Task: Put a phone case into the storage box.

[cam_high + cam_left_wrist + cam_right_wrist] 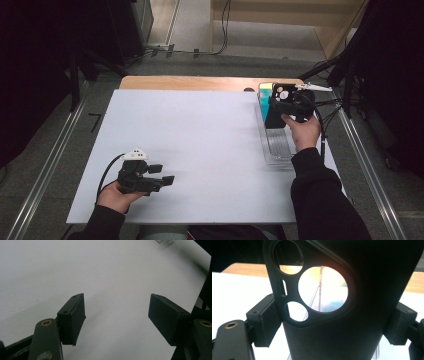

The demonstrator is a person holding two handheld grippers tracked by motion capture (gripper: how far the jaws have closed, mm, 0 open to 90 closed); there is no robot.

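White sheet covers the pale wooden bench [200, 82], bare wood showing along the far edge; grey floor and metal rails [47, 165] flank it, dark stands at both sides; right tool [280, 107] clamps a black plastic phone case with round camera cut-outs [332, 315] over the clear plastic tray [278, 152] at far right; left tool [165, 175] rests near left, jaws apart, gripping nothing.
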